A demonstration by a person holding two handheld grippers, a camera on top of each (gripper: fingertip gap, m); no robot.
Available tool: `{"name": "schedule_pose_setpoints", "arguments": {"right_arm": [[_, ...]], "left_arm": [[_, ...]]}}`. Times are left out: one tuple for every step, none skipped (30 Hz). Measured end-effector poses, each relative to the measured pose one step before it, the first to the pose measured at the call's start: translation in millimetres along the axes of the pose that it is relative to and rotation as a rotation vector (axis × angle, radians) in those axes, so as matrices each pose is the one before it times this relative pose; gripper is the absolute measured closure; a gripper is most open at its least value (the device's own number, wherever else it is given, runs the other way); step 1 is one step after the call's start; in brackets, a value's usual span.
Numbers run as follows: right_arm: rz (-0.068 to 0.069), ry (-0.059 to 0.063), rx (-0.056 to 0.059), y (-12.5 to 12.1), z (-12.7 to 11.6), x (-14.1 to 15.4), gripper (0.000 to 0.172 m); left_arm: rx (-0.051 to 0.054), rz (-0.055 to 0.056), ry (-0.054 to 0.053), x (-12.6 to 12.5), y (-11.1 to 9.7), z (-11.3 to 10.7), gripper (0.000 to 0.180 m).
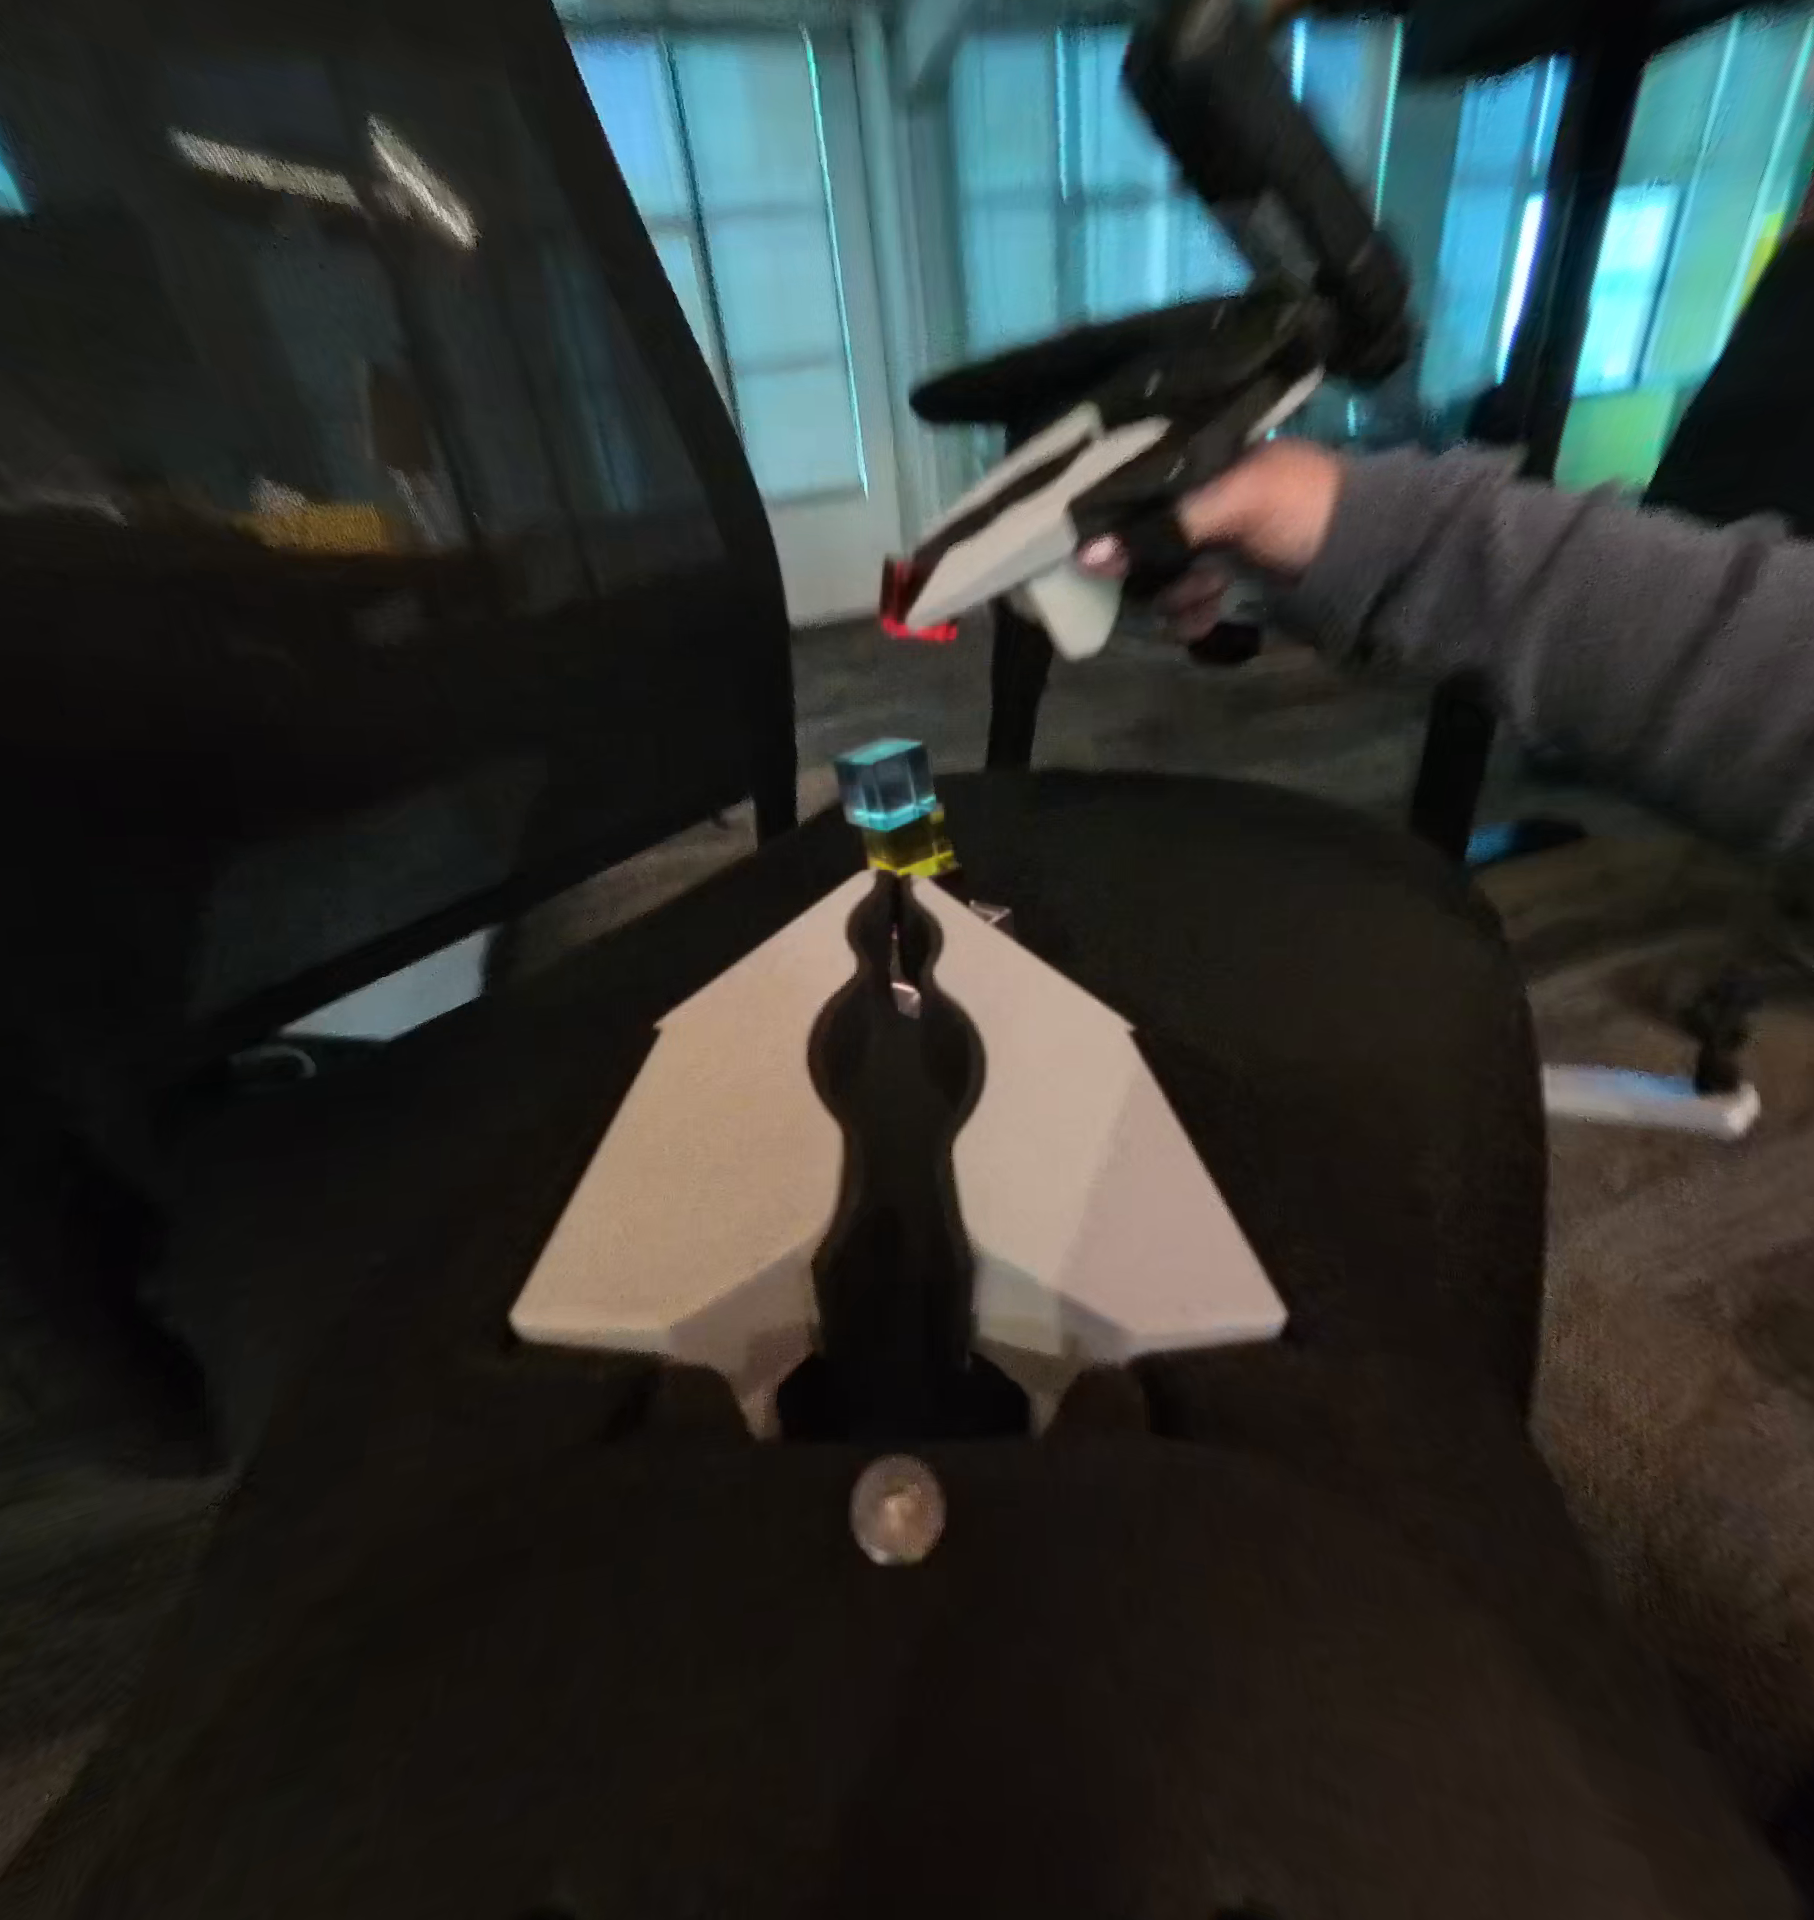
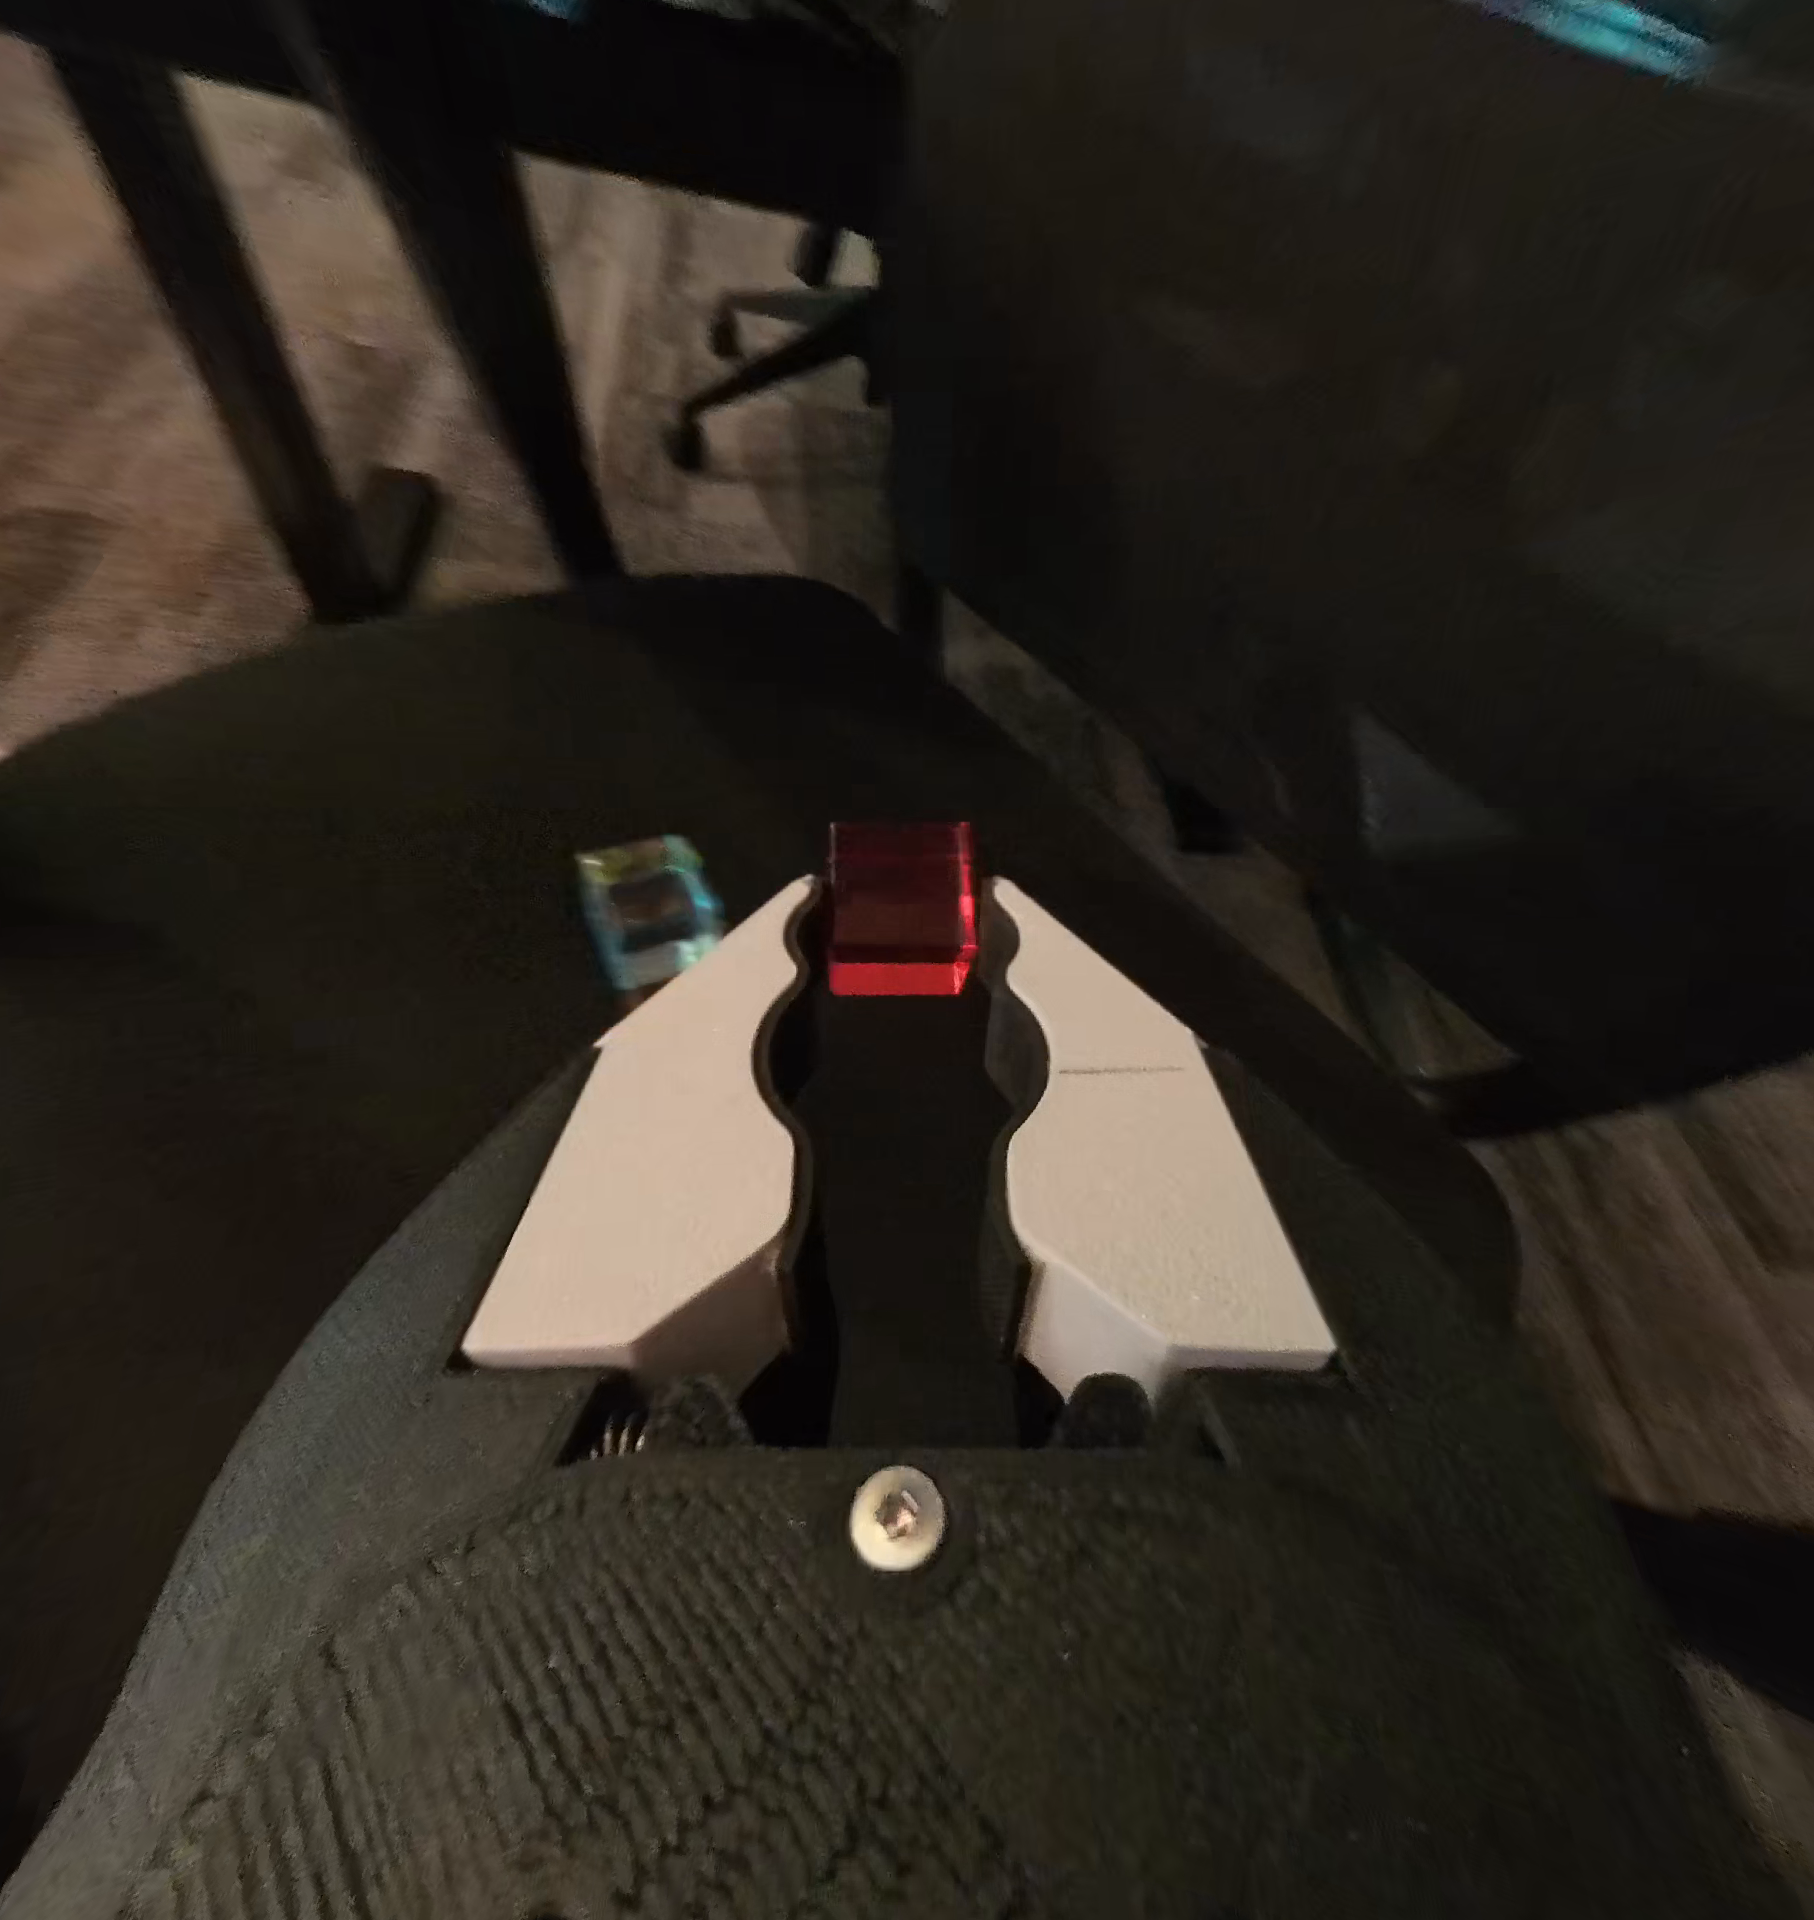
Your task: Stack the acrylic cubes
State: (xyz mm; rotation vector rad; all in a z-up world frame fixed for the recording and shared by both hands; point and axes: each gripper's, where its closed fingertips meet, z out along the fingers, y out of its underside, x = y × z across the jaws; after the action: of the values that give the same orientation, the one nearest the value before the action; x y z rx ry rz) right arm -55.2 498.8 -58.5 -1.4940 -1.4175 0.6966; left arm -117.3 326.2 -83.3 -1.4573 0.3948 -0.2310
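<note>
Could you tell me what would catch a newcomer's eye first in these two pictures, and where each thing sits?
The red cube stands out most, gripped between the fingertips of the right gripper, which a hand holds up in the air above the black chair seat. Next comes the small stack on that seat: a blue cube sitting slightly askew on a yellow cube, just past the closed tips of the left gripper.

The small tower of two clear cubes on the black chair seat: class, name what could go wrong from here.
1. The translucent blue cube sits skewed on the translucent yellow cube, overhanging one side; a nudge could topple it.
2. The left gripper, fingertips together, points right at the yellow cube and could knock it.
3. The right gripper holds a translucent red cube near its fingertips above the black chair seat; it could slip.
</note>
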Motion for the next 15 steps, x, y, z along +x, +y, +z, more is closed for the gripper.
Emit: {"name": "schedule_pose_setpoints", "arguments": {"right_arm": [[0.0064, -0.044, 0.0169, -5.53, -2.88, -8.12, 0.144], [0.0049, -0.0436, 0.0152, -4.77, -1.76, -7.82, 0.144], [0.0056, -0.0331, 0.011, -3.7, -0.84, -6.01, 0.144], [0.0055, -0.0177, 0.0056, -2.54, -0.13, -3.56, 0.144], [0.0018, -0.0137, 0.0009, -1.47, 0.4, -2.87, 0.144], [0.0009, -0.0093, -0.0029, -0.51, 0.65, -2.37, 0.144], [0.0012, -0.0048, -0.0065, 0.35, 0.9, -1.52, 0.144], [0.0007, -0.0068, -0.0087, 0.94, 1.08, -1.81, 0.144], [0.0003, -0.0073, -0.0096, 1.32, 1.14, -1.86, 0.144], [-0.0011, -0.0037, -0.0119, 1.48, 1.04, -1.23, 0.144], [-0.0046, -0.0026, -0.0124, 1.5, 0.98, -1.23, 0.144], [-0.005, -0.0045, -0.0092, 0.94, 0.73, -1.33, 0.144], [-0.0018, -0.0084, -0.0049, 0.23, 0.86, -1.77, 0.145], [0.0002, -0.0087, -0.0029, -0.19, 0.84, -1.73, 0.144], [-0.0004, -0.0062, -0.004, -0.01, 1.23, -1.05, 0.144]], "left_arm": [[-0.0605, -0.0127, 0.0337, -4.09, 2.16, 17.92, 0.18], [-0.0472, -0.0217, 0.0375, -3.66, 1.27, 16.34, 0.18], [-0.045, -0.0223, 0.0185, -6.22, 1.96, 14.69, 0.18], [-0.0364, -0.0113, 0.0066, -7.1, 1.97, 13.1, 0.18], [-0.0178, -0.0081, 0.0048, -6.09, 0.56, 11.34, 0.18], [-0.011, -0.0094, 0.005, -5.02, 0.74, 10.19, 0.18], [-0.0113, -0.0147, 0.011, -3.29, 1.43, 9.27, 0.18], [-0.0184, -0.0244, 0.0166, -1.0, 2.06, 8.02, 0.18], [-0.019, -0.0148, 0.0106, -0.41, 1.64, 6.7, 0.18], [-0.0179, -0.0007, -0.0011, -1.01, 1.32, 5.52, 0.18], [-0.0185, 0.0046, -0.0024, -0.41, 1.4, 5.09, 0.18], [-0.0057, 0.004, 0.0042, 1.23, -0.3, 4.05, 0.18], [0.0042, -0.0016, 0.007, 1.89, -1.56, 2.92, 0.18], [0.0076, -0.0051, 0.0099, 2.4, -2.14, 1.96, 0.18], [0.0097, -0.005, 0.0131, 2.92, -2.2, 1.63, 0.18]]}}
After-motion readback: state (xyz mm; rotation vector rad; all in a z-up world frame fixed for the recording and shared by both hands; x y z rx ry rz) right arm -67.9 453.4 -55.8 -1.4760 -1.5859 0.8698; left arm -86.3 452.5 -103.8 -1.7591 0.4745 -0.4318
